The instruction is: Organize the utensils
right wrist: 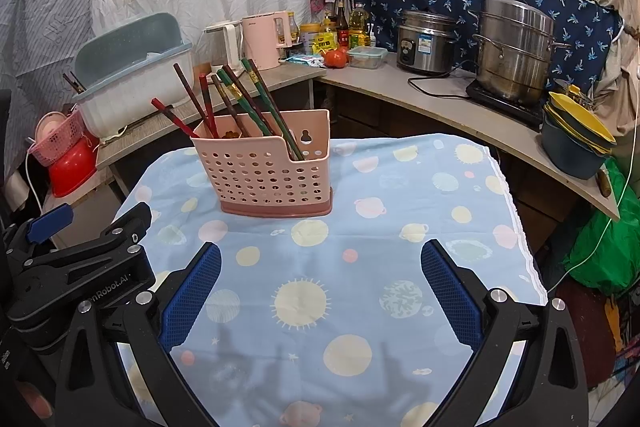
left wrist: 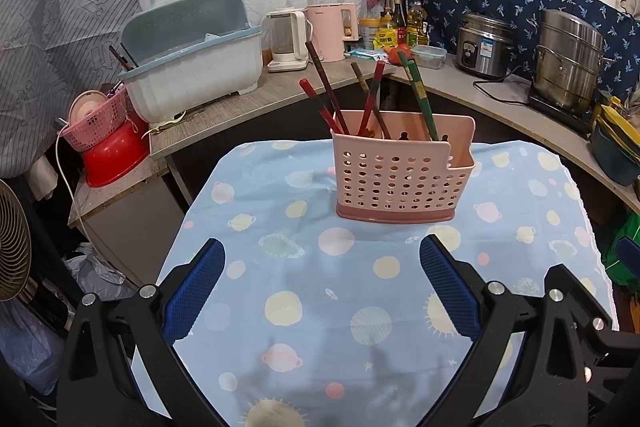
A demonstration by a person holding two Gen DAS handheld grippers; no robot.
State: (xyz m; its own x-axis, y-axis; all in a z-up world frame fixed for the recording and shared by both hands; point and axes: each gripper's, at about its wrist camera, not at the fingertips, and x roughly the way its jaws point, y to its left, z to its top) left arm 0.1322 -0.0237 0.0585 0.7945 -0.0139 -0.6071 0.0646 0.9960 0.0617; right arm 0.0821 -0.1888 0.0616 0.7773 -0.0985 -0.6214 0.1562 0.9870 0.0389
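A pink perforated utensil holder (left wrist: 402,179) (right wrist: 266,171) stands upright on the blue planet-print tablecloth (left wrist: 360,307) (right wrist: 340,267). Several red, brown and green chopsticks (left wrist: 372,95) (right wrist: 236,103) lean inside it. My left gripper (left wrist: 322,255) hovers open over the cloth in front of the holder, nothing between its blue pads (left wrist: 196,291). My right gripper (right wrist: 320,259) is also open and holds nothing, near the cloth's front, with the holder ahead to its left. The left gripper's black body (right wrist: 80,259) shows at the left edge of the right wrist view.
A curved counter (right wrist: 440,95) behind carries a rice cooker (right wrist: 426,41), a steel steamer pot (right wrist: 514,51), stacked bowls (right wrist: 576,135), kettles (left wrist: 326,31) and bottles. A lidded dish rack (left wrist: 192,59), a pink basket (left wrist: 98,125) and a red basin (left wrist: 114,157) sit at left.
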